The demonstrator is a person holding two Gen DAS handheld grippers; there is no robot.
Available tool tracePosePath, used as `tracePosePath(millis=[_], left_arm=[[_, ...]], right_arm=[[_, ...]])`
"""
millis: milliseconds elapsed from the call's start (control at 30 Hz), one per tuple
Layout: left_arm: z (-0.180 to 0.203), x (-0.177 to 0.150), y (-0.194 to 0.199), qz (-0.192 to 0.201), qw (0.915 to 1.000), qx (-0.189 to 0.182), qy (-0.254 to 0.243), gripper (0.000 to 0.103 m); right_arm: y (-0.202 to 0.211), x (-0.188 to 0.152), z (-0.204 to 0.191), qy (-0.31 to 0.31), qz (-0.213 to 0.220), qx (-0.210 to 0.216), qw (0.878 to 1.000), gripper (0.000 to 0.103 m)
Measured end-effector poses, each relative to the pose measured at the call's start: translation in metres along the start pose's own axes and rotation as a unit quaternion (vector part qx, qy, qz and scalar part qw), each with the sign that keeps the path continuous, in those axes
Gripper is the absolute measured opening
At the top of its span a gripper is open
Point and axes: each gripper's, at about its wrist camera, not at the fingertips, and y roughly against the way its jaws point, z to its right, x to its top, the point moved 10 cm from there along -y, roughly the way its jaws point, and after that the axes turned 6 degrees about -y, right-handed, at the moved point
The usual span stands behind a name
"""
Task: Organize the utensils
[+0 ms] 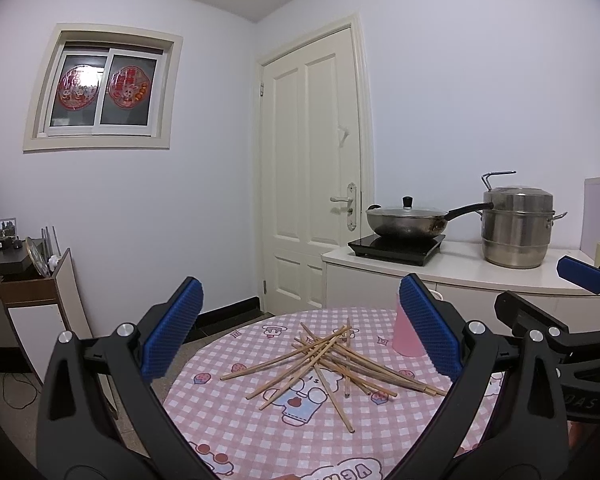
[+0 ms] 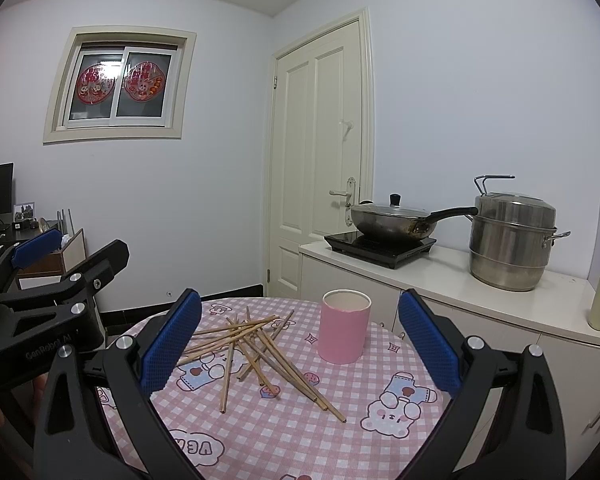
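Left wrist view: left claw (image 1: 300, 328) is spread wide, holding nothing. Tablecloth (image 1: 228, 432) shows upside-down print, roughly "VEGA". The bamboo chopsticks (image 1: 332, 364) are thin and tan, lying in a crisscross heap mid-counter with their long axes fanning every which way.

Right wrist view: right claw (image 2: 300, 332) gapes wide and empty too. The other tool reads "GenRobot AI". A pink cup (image 2: 345, 326) stands upright just right of the pile.
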Motion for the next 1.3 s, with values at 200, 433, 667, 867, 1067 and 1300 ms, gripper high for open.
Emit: tracePosePath(millis=[200,433,667,867,1067,1300], left_arm=[[-0.001,0.001,-0.001,0.001,1.0,0.0,0.0,0.097],[-0.001,0.002,-0.001,0.001,1.0,0.001,-0.002,0.097],[-0.001,0.001,-0.002,0.0,1.0,0.001,-0.003,0.097],[0.001,-0.003,-0.006,-0.01,0.9999,-0.002,-0.007,0.097],[-0.002,-0.013,-0.02,-0.027,0.9995,0.004,-0.015,0.097],[-0.019,-0.044,-0.057,-0.073,0.9973,0.002,-0.009,0.097]], right_arm=[[0.0,-0.001,0.0,0.0,0.0,0.001,1.0,0.095],[-0.001,-0.002,-0.001,0.0,-0.001,0.003,1.0,0.095],[-0.003,-0.003,-0.001,-0.001,-0.003,0.003,1.0,0.095],[-0.007,-0.005,0.0,-0.006,-0.01,0.008,1.0,0.095],[-0.017,-0.009,0.002,-0.01,-0.021,0.012,1.0,0.095],[-0.05,-0.024,0.006,0.005,-0.048,0.0,0.999,0.095]])
